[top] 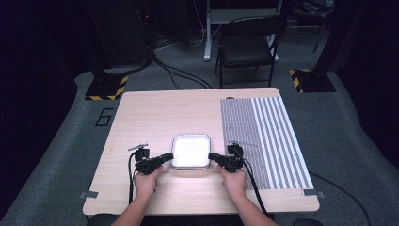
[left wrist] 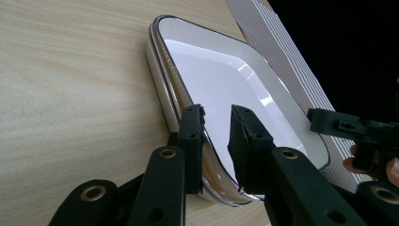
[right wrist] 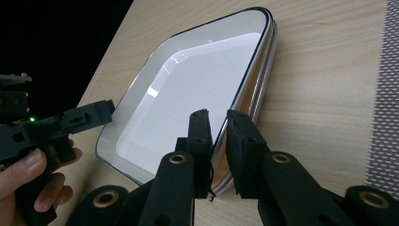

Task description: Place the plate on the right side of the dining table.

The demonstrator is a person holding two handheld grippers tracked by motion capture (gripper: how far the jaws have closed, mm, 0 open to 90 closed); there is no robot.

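Observation:
A stack of white square plates (top: 190, 150) with dark rims sits on the wooden table (top: 155, 113), near the front middle. My left gripper (top: 168, 157) meets the stack's left edge. In the left gripper view its jaws (left wrist: 217, 125) straddle the top plate's rim (left wrist: 226, 80), one outside and one inside, closed on it. My right gripper (top: 212, 157) holds the right edge the same way, and its jaws (right wrist: 218, 127) pinch the rim of the top plate (right wrist: 197, 80). Each gripper view also catches the other gripper, the right (left wrist: 329, 122) and the left (right wrist: 94, 113), across the plate.
A grey and white striped mat (top: 263, 136) covers the table's right side, just right of the plates. Bare wood lies to the left and behind the stack. A folding chair (top: 247, 44) stands on the floor beyond the table.

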